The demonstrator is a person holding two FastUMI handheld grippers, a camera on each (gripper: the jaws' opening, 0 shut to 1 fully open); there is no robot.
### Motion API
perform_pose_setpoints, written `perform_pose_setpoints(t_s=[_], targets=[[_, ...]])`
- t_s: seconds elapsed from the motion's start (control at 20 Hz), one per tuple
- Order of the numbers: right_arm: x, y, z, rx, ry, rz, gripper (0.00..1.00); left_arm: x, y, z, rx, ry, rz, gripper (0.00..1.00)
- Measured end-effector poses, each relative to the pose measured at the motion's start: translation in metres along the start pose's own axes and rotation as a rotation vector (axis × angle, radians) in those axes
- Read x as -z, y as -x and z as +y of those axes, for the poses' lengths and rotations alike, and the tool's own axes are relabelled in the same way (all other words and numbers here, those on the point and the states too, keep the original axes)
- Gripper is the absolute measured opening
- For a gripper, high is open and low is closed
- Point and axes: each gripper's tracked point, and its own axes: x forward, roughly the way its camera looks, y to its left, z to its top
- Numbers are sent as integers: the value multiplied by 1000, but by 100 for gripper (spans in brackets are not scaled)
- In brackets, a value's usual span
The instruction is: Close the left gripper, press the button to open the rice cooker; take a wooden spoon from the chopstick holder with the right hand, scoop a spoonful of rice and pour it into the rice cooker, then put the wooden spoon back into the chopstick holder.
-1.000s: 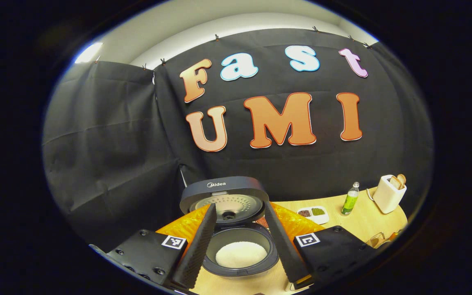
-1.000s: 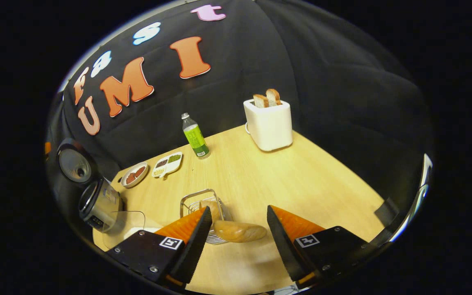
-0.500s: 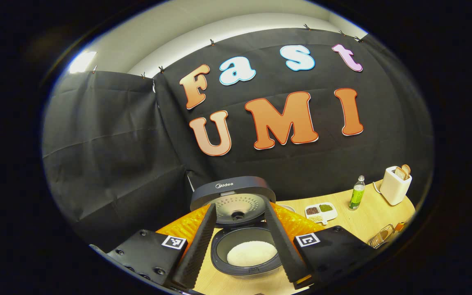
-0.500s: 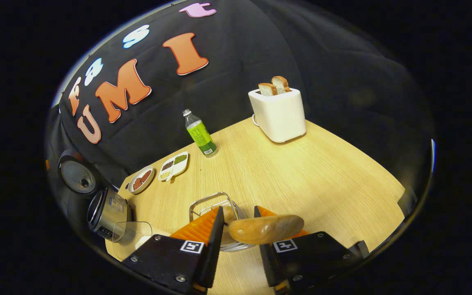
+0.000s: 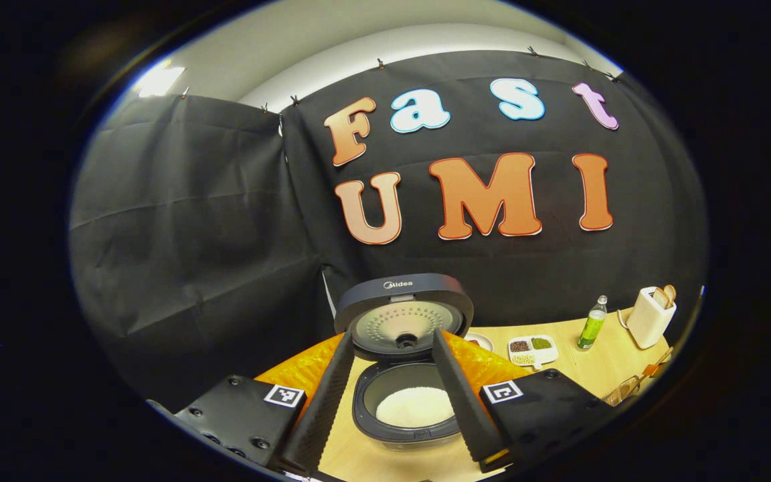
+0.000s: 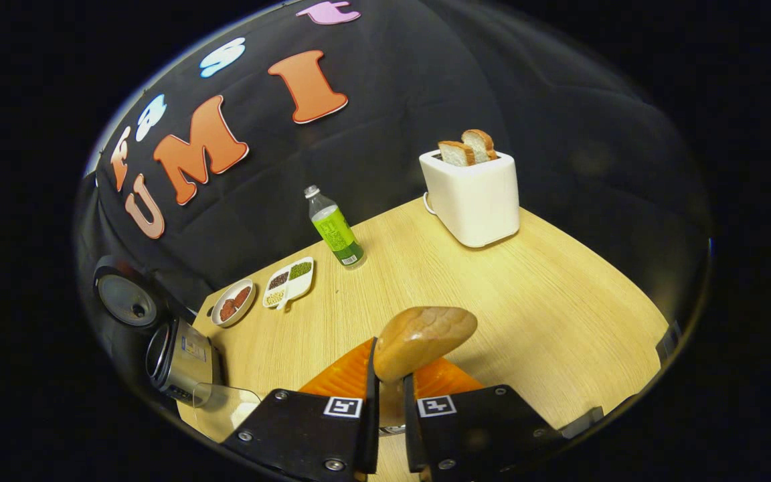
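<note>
In the left gripper view the rice cooker (image 5: 407, 428) stands with its lid (image 5: 404, 314) raised, and white rice (image 5: 415, 406) lies in the pot. My left gripper (image 5: 392, 338) is open, a finger on each side of the cooker and apart from it. In the right gripper view my right gripper (image 6: 389, 381) is shut on the wooden spoon (image 6: 422, 338), whose bowl sticks up above the fingertips. The chopstick holder is mostly hidden behind those fingers. The open rice cooker (image 6: 178, 358) sits far left on the table (image 6: 492, 301).
A clear glass container (image 6: 225, 402) stands beside the cooker. Farther back are a round dish (image 6: 233, 303), a divided dish of beans (image 6: 288, 281), a green bottle (image 6: 335, 231) and a white toaster (image 6: 476, 197) with bread. A wire rack (image 5: 620, 391) sits at the table's right edge.
My right gripper has gone from open to shut on the wooden spoon, which now stands up above the fingers. The left gripper view has shifted slightly, so the cooker sits more to the right.
</note>
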Motion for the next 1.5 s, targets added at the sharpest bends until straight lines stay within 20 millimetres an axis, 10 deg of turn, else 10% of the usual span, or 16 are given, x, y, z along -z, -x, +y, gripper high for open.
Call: perform_pose_setpoints(t_s=[0.4,0.55,0.9,1.25,1.5], targets=[[-22,24,9,3,29,-20,13,6,2,4,-12,-22,-29,74],[-37,42,19,-13,62,-59,12,13,0,0,-2,-31,-26,90],[-63,93,89,-160,137,-140,12,24,-2,-4,19,-74,-38,99],[-19,107,183,-351,271,-99,13,43,1,-2,57,-78,-10,90],[26,90,196,-315,402,-58,12,54,6,4,73,-76,-5,93]])
